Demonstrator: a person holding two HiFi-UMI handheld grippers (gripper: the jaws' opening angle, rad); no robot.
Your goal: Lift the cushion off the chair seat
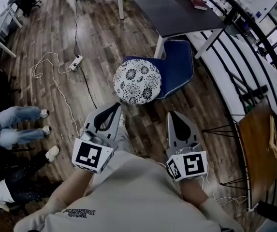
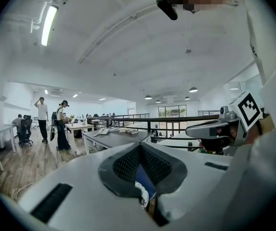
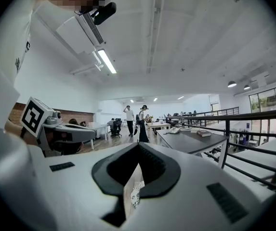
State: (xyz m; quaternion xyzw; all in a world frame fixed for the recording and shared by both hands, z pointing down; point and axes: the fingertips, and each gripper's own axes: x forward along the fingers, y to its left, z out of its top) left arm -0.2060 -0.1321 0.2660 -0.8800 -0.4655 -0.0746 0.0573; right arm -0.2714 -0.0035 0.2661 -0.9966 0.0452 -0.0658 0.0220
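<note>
- The round patterned cushion (image 1: 137, 81) lies on the blue chair (image 1: 179, 64), beside the dark desk (image 1: 172, 11).
- The left hand-held gripper (image 1: 119, 104) has its jaws together and empty, near the cushion's front edge.
- The right hand-held gripper (image 1: 173, 115) is likewise closed on nothing, a little further back.

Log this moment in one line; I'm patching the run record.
phase: pre-grasp | cushion: on blue chair seat | left tongs: shut, by cushion's edge | right tongs: shut, short of cushion | lift: not begun
</note>
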